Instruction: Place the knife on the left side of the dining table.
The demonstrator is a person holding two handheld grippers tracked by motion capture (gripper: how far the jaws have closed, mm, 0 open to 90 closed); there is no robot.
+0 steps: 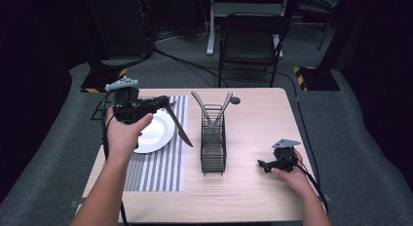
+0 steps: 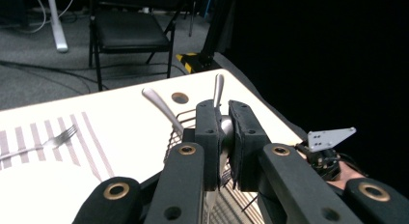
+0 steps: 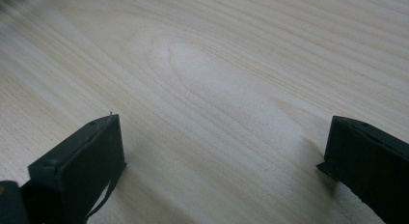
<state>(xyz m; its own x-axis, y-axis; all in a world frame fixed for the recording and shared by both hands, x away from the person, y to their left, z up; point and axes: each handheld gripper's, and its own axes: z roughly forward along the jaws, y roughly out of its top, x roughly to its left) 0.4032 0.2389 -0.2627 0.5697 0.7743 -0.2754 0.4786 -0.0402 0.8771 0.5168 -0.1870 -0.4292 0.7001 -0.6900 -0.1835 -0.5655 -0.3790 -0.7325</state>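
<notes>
High view: our left gripper pinches a knife above the white plate on the striped placemat, beside the wire cutlery basket; our right gripper rests on the wooden table, jaws spread wide.

From my feed the room's pretty dim, most of the light landing on the pale wood-grain surface in the middle. Grey carpet floor all around it, dark cables snaking across at about 11 o'clock. A black folding chair sits at 12 o'clock just past the far edge, with a white desk leg behind it. Yellow-and-black hazard-striped bases at 10 o'clock and 2 o'clock. Black curtains or walls close off both sides, can't tell which.
</notes>
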